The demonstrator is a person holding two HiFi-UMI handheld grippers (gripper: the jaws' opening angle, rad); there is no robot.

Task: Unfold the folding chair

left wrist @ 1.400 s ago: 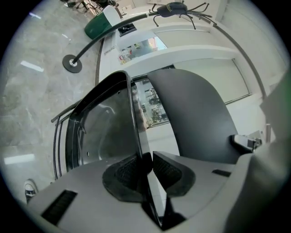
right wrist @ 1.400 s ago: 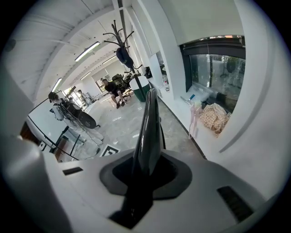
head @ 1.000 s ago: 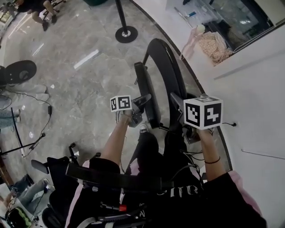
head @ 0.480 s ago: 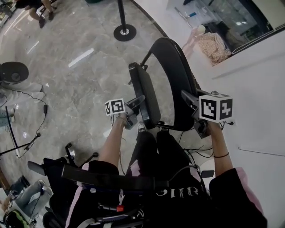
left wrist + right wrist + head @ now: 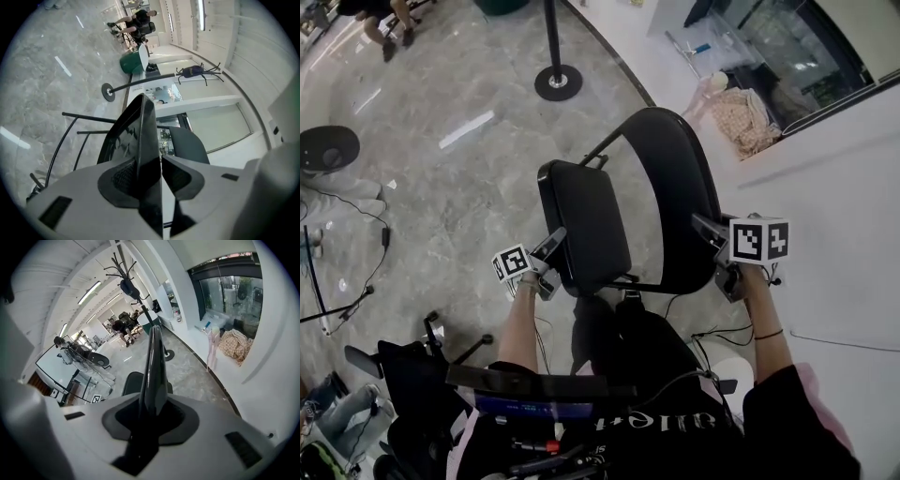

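The chair [image 5: 619,202] hangs between 2 grippers. The left gripper [image 5: 554,241] has just been opening its jaws. The seat [image 5: 586,225] edge sits between them, against 1 jaw, with a sliver of light at the other. The right gripper [image 5: 705,226] clamps the backrest [image 5: 670,173] rim between its jaws.

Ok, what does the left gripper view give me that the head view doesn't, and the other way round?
Only the left gripper view: the seat's edge standing between the left gripper's fingers, which have just been opening, with a thin gap on one side. It also shows a coat stand by the wall.
Only the head view: the right gripper at the backrest's edge, both forearms, and a cloth bundle on the ledge.
Both: the seat and the stanchion base.
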